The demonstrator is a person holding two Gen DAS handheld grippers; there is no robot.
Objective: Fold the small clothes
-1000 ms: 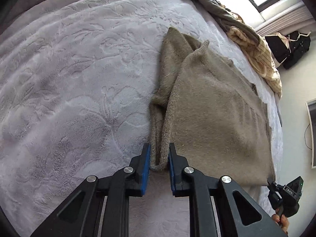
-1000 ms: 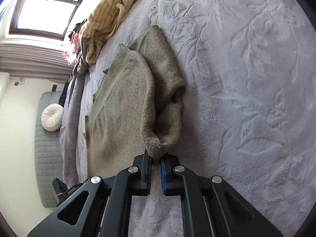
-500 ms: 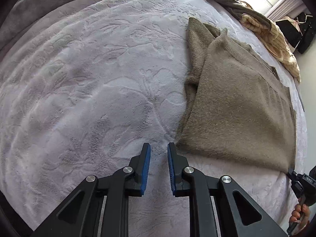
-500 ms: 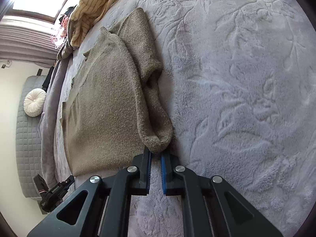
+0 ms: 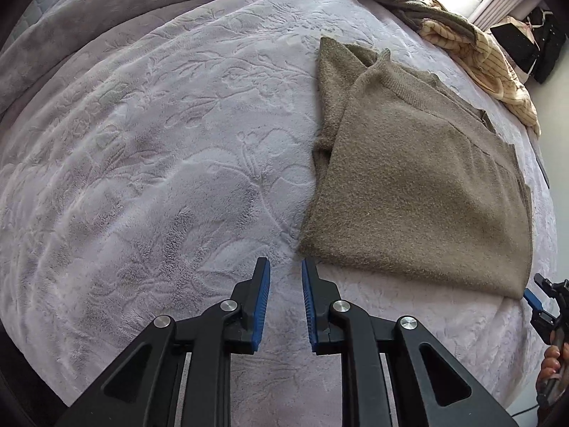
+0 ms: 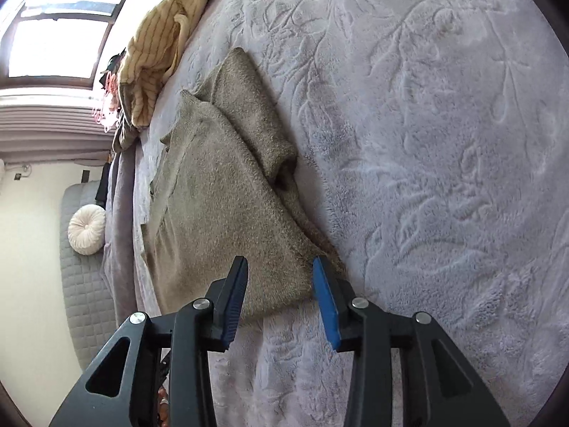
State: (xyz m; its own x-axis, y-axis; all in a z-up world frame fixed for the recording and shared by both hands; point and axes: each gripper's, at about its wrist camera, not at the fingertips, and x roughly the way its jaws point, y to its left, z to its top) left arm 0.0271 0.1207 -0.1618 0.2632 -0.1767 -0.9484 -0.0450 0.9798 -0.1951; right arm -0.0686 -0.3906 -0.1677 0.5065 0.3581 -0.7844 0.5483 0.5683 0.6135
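we look down on a taupe knitted sweater point(image 5: 419, 185) lying folded flat on the pale lilac embossed bedspread point(image 5: 170, 163), one sleeve tucked along its edge. our left gripper point(image 5: 285, 277) hovers just off the sweater's near corner, its blue-padded jaws parted a moderate way with only bedspread between them; those jaws have just been opening and hold nothing. our right gripper point(image 6: 280, 277) hangs over the sweater's other near corner, its jaws likewise partly spread after just opening; the hem of the sweater point(image 6: 227, 206) shows between the pads, but they do not press on it and the cloth lies slack on the bed. from the left wrist view the right gripper's tip point(image 5: 544, 306) shows at the far right edge beside the sweater's corner, with fingers point(image 5: 549, 370) of the hand gripping its handle. a cream striped garment point(image 6: 156, 46) lies heaped at the bed's far edge near the window, well apart from the sweater, and a round white cushion point(image 6: 87, 229) sits beyond the bed.
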